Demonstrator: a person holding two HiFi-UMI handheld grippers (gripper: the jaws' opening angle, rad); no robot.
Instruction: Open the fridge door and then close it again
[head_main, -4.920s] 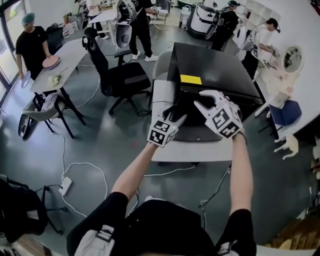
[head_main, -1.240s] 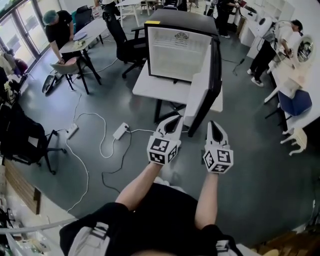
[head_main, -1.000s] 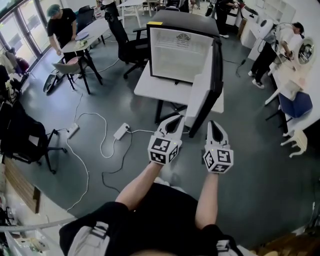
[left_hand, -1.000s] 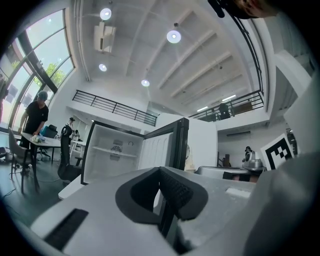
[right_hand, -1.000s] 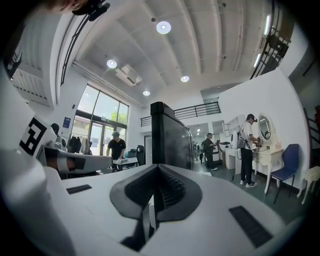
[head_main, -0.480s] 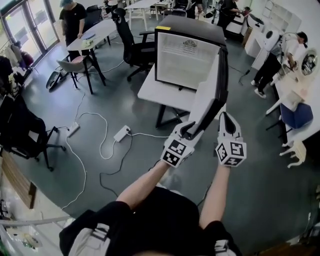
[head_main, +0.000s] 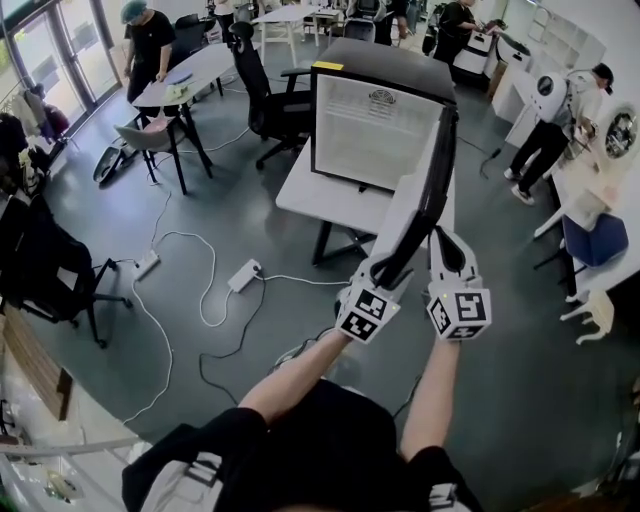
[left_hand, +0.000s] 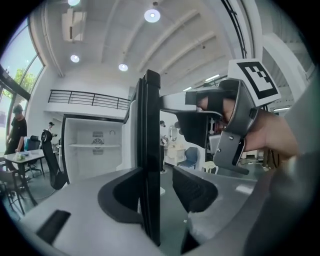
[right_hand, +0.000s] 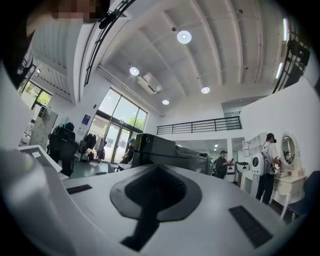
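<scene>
The black fridge stands on a white table, its white inside showing. Its door is swung wide open, with the free edge pointing toward me. My left gripper is at that edge. In the left gripper view the thin black door edge stands between the jaws of the left gripper. It lies close against the left pad and a gap separates it from the right pad; the jaws have just been opening. My right gripper is shut and empty just right of the door, also seen in its own view.
A black office chair stands left of the table. Cables and a power strip lie on the grey floor. A person works at a table at the far left, another person at the right near a blue chair.
The fridge door, shut in the oldest frame, now stands open. Both grippers moved up and forward to the door's free edge. The left jaws opened and now straddle that edge.
</scene>
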